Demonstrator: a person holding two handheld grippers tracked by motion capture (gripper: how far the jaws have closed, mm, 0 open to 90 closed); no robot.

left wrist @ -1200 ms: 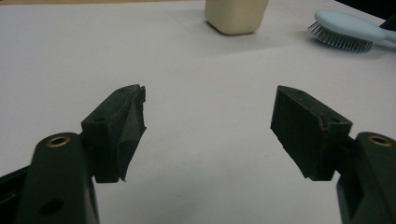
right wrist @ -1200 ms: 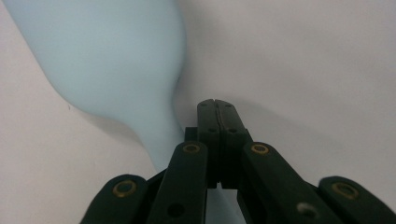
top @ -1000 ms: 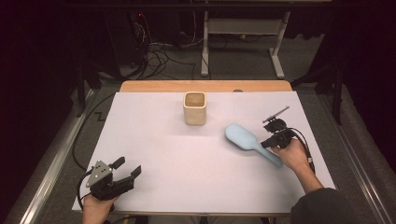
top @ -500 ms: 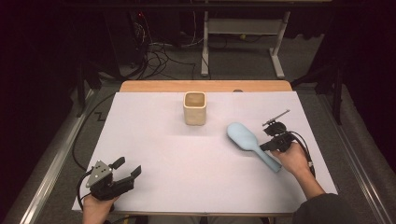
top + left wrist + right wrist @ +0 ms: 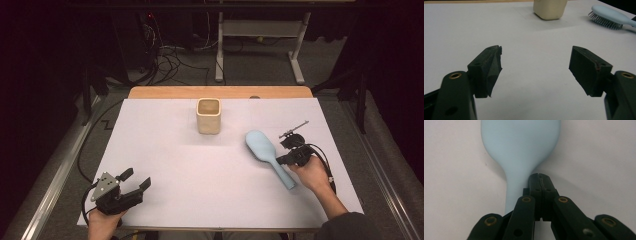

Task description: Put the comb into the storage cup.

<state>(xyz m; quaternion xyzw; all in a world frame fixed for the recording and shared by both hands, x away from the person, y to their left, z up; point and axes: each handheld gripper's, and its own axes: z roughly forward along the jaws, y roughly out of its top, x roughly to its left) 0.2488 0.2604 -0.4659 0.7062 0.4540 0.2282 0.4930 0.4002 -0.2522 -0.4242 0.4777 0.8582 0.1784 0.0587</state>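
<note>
Brush (image 5: 267, 152) slid a bit closer to the person | it lay right of the cup (image 5: 208, 115), well apart | right gripper (image 5: 540, 175) pinched closed beside its handle, gripping nothing | left gripper (image 5: 535, 66) gaped wide, holding nothing, far left of cup

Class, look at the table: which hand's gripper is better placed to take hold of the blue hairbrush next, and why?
The right gripper: it sits shut against the hairbrush handle. The left gripper rests open at the table's near left corner, far from it.
</note>
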